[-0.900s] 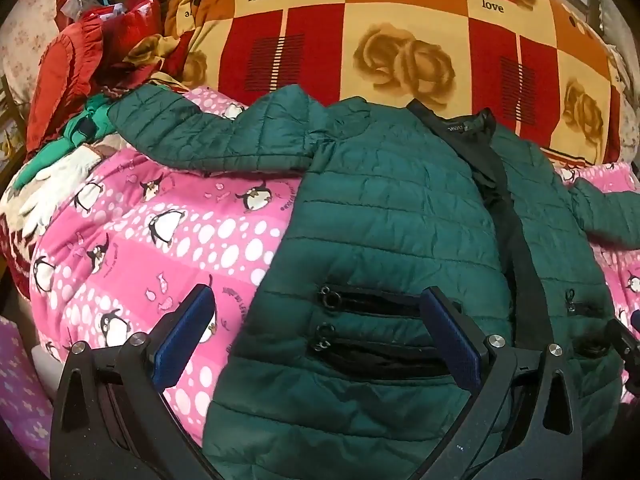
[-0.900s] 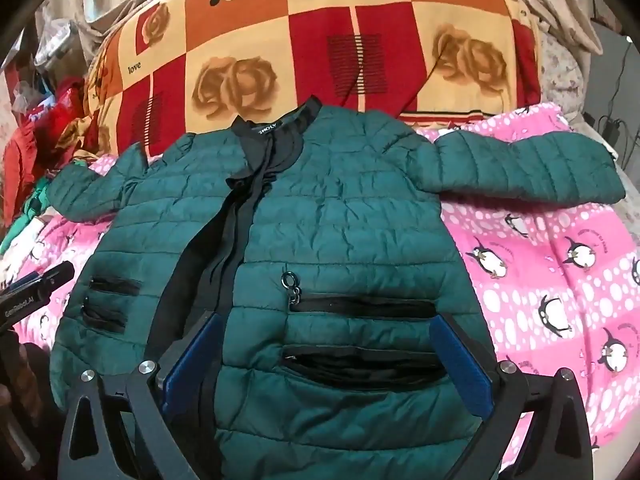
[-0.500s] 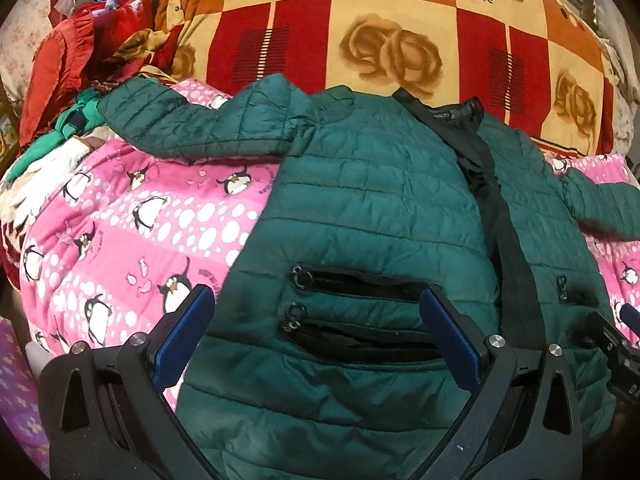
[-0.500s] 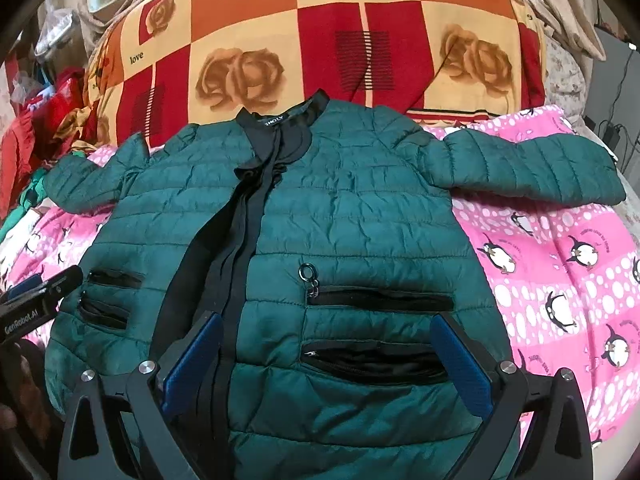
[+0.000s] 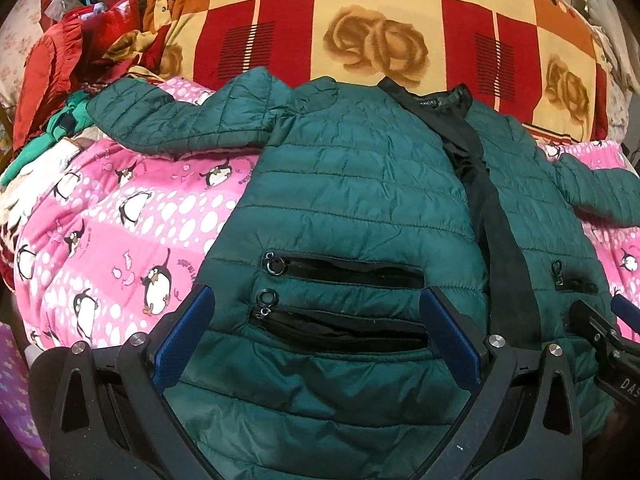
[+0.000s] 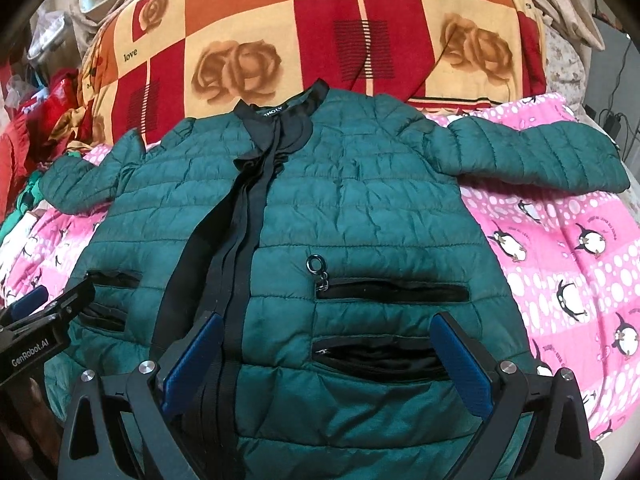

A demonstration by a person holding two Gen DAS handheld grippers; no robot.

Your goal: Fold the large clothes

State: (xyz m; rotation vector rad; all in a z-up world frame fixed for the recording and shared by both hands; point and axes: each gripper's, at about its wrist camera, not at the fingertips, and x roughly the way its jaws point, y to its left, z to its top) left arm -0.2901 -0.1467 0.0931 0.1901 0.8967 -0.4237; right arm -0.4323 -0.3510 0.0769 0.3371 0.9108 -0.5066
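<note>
Shift since earlier: both cameras have drawn back toward the near hem, so the jacket's pockets sit farther from the fingers than before and more of the quilted body shows; the jacket itself lies as it did.
Bedding: pink penguin blanket (image 5: pixel 120 216) covers the bed under the jacket, showing on the left in the left wrist view and on the right (image 6: pixel 568 248) in the right wrist view.
Far backdrop: checked rose quilt (image 5: pixel 360 20) marked "love" rises behind the collar, also seen in the right wrist view (image 6: pixel 280 32).
Left clutter: heap of red clothes (image 5: pixel 60 52) at the far left, past the sleeve end.
Task thing: green puffer jacket (image 5: pixel 352 184) lies front up and flat on the blanket, collar far, hem near, both sleeves spread out to the sides; black placket runs down its middle (image 6: pixel 360 200).
Pockets: two black zip pockets (image 5: pixel 344 272) on each front panel, one above the other, ring pulls at their inner or outer ends.
Left gripper (image 5: pixel 316 344): fingers spread wide, nothing pinched, hovering over the lower pocket of the left panel.
Right gripper (image 6: pixel 328 360): fingers spread wide, nothing pinched, over the right panel's lower pocket, its left finger above the placket.
</note>
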